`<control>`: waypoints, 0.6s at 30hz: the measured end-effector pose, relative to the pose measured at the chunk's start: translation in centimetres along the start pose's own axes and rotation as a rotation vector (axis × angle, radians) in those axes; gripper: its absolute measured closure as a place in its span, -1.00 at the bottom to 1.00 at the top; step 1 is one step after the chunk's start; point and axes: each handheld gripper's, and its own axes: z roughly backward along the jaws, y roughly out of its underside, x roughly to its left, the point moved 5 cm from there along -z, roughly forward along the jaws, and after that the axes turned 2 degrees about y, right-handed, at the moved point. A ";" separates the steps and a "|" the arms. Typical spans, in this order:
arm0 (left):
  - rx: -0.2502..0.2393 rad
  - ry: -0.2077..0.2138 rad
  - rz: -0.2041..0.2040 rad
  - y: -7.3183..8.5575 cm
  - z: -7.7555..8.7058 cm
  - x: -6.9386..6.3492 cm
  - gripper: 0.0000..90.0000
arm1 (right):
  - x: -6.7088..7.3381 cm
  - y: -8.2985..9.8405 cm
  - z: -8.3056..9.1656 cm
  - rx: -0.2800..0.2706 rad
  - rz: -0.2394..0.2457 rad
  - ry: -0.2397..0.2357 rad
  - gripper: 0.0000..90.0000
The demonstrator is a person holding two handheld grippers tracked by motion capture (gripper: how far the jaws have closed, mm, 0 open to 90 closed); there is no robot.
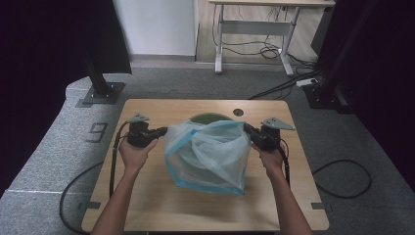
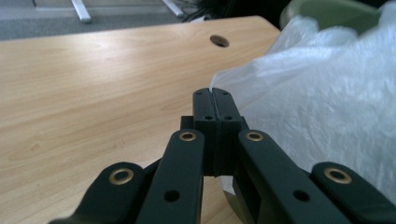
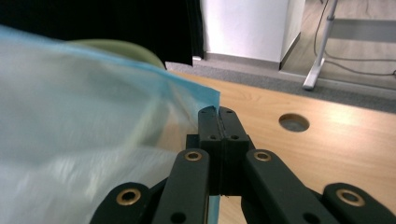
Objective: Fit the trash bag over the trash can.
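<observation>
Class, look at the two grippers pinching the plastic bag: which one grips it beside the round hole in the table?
The right gripper: the round hole lies just past its shut jaws, while the left gripper pinches the plastic bag at its opposite edge.

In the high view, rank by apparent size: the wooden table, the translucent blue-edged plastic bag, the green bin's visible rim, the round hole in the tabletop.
1. Light wooden table.
2. Translucent blue-edged plastic bag, stretched between the left gripper and right gripper.
3. Green bin's visible rim, mostly bag-covered.
4. Round hole.
</observation>
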 end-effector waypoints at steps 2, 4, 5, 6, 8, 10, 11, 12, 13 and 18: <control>0.010 0.002 0.000 0.1 -0.5 -0.1 1.00 | 0.0 0.4 -0.3 0.008 -0.004 -0.006 0.97; 0.018 0.005 0.001 0.2 -0.9 -0.2 1.00 | -0.1 0.8 -0.6 0.018 -0.020 -0.012 0.97; 0.026 0.007 0.000 0.2 -1.2 -0.2 1.00 | -0.1 0.9 -0.8 0.022 -0.032 -0.020 0.97; 0.030 0.008 0.001 0.3 -1.4 -0.3 1.00 | -0.1 1.0 -0.9 0.028 -0.047 -0.028 0.97; 0.043 0.009 -0.006 0.5 -1.7 -0.4 1.00 | 0.0 1.2 -1.2 0.041 -0.056 -0.033 0.97; 0.053 0.017 -0.003 0.6 -2.0 -0.6 1.00 | 0.3 1.5 -1.5 0.064 -0.046 -0.037 0.97; 0.058 0.021 -0.002 0.6 -2.2 -0.7 1.00 | 0.4 1.6 -1.7 0.072 -0.046 -0.039 0.97; 0.065 0.030 0.001 0.7 -2.3 -0.8 1.00 | 0.4 1.7 -1.8 0.080 -0.051 -0.040 0.97; 0.073 0.037 0.001 0.8 -2.5 -0.9 1.00 | 0.5 1.8 -1.8 0.086 -0.057 -0.043 0.97; 0.094 0.057 0.007 1.0 -3.1 -1.4 1.00 | 0.6 2.1 -2.0 0.107 -0.093 -0.056 0.97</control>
